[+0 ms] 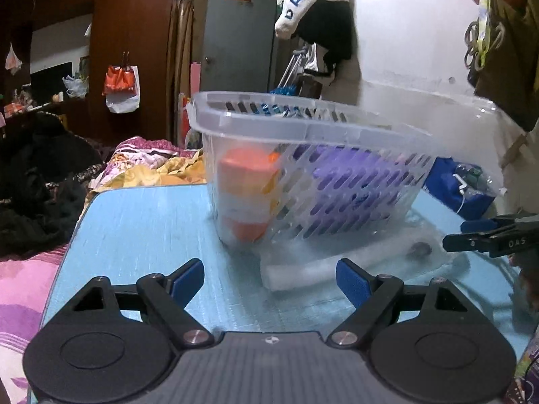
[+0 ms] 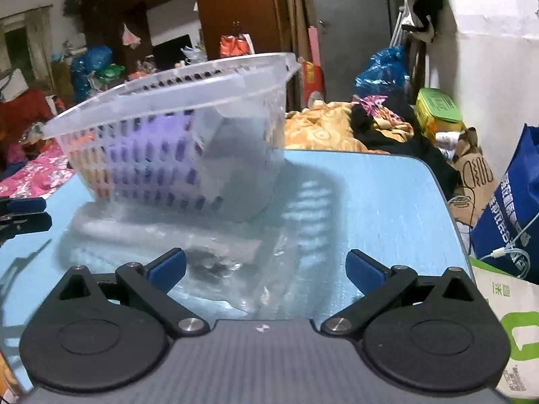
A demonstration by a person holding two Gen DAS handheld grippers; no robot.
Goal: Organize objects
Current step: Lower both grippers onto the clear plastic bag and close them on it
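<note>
Left wrist view is filled by a light-blue bench (image 1: 141, 222) with a faint woven texture and rounded corners, on which a clear slotted plastic basket (image 1: 303, 155) is set toward the far middle. Inside the basket an orange-capped container (image 1: 247, 195) is seen at the near corner, with a purple item (image 1: 340, 181) behind the slots. A crumpled clear plastic bag (image 1: 340, 269) is spread on the bench just in front of the basket, touching its base. The left hand-held gripper (image 1: 270, 284) is held low over the near edge, its blue-padded fingers spread apart with nothing between them. From the right wrist view the right hand-held gripper (image 2: 266, 271) is likewise seen spread wide and empty, above the plastic bag (image 2: 215, 252), with the basket (image 2: 175, 141) beyond. A bed with patterned bedding (image 1: 148, 165) is seen past the bench, a dark wooden wardrobe (image 1: 134, 33) and a grey door (image 1: 235, 40) behind it, and a blue shopping bag (image 2: 508, 208) beside the bench.
</note>
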